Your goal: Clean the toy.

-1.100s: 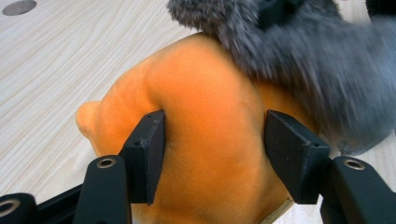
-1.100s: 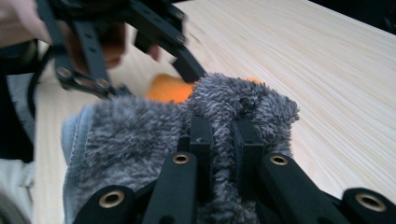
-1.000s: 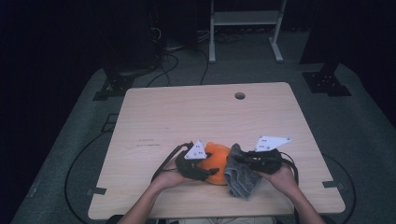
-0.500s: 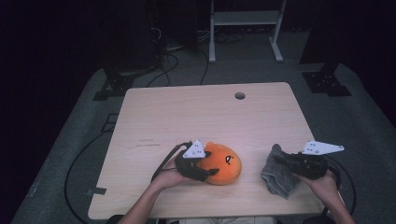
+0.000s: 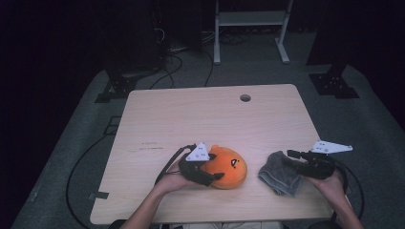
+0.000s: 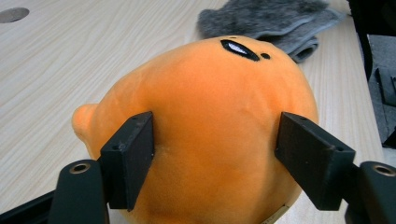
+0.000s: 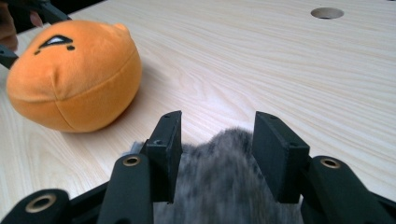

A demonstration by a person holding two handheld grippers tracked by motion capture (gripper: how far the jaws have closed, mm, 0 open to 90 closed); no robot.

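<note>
An orange plush [image 5: 229, 167] with a small black face lies near the table's front edge. My left gripper [image 5: 216, 175] reaches it from the left. In the left gripper view its jaws [image 6: 215, 135] have just been opening, and both pads still touch the plush [image 6: 210, 93] on its sides. A grey fuzzy cloth [image 5: 279, 174] lies crumpled to the right of the plush. My right gripper [image 5: 292, 162] sits at the cloth's right edge. Its jaws [image 7: 217, 130] have just been opening and stand apart, with the cloth [image 7: 224, 186] lying loose between them. The plush [image 7: 74, 74] shows at the upper left of the right gripper view.
The light wooden table [image 5: 191, 114] has a round cable hole [image 5: 245, 98] near its far edge. Dark floor, cables and a white stand's legs [image 5: 248, 47] lie beyond it. The table's right edge runs close to my right hand [image 5: 329, 186].
My right gripper carried the grey cloth rightward away from the plush, set it on the table and spread its jaws. The left gripper stayed beside the plush.
</note>
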